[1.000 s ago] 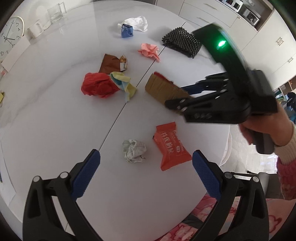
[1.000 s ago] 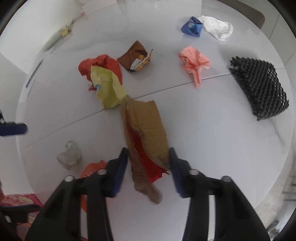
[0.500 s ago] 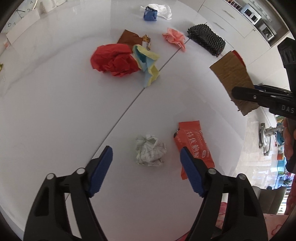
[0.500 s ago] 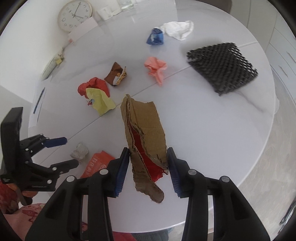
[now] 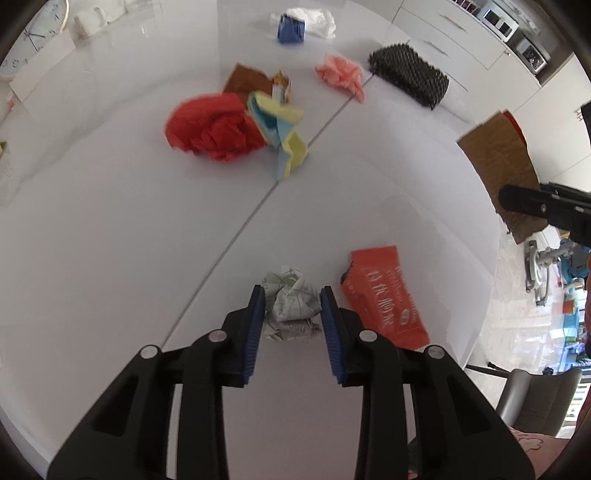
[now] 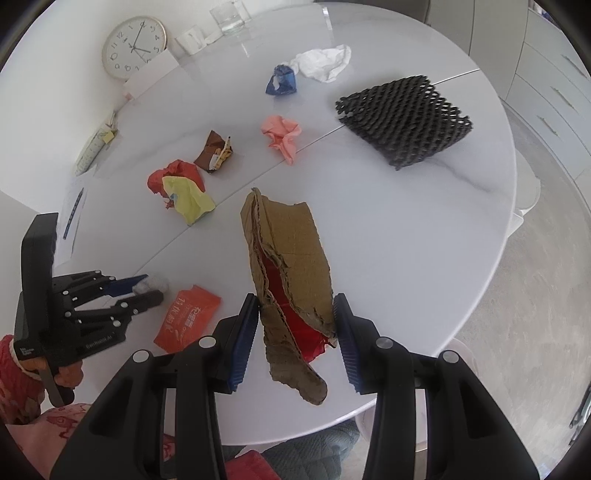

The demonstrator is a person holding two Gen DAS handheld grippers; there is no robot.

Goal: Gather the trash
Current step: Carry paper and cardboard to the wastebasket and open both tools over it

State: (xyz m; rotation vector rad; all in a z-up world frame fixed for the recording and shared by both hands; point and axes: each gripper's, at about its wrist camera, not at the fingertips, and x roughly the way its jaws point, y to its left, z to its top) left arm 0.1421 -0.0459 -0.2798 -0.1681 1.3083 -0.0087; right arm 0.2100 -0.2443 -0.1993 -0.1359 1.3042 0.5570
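Observation:
My left gripper (image 5: 291, 325) is shut on a crumpled white paper ball (image 5: 291, 310) that rests on the white round table (image 5: 110, 240). It also shows in the right wrist view (image 6: 142, 291). An orange snack wrapper (image 5: 384, 295) lies just right of the ball. My right gripper (image 6: 295, 332) is shut on a torn brown cardboard piece with a red lining (image 6: 291, 273), held above the table's front edge. The cardboard shows at the right in the left wrist view (image 5: 498, 162).
Farther on the table lie red crumpled paper (image 5: 210, 129), a yellow-blue wrapper (image 5: 284, 136), a brown wrapper (image 5: 247, 79), pink paper (image 5: 341, 74), a black mesh sleeve (image 5: 410, 75), a blue wrapper (image 5: 291, 27) and white tissue (image 5: 314, 20). A clock (image 6: 133, 46) leans at the back.
My left gripper has moved forward and down and closed on the white paper ball. My right gripper has lifted the cardboard away from the table, toward its front edge.

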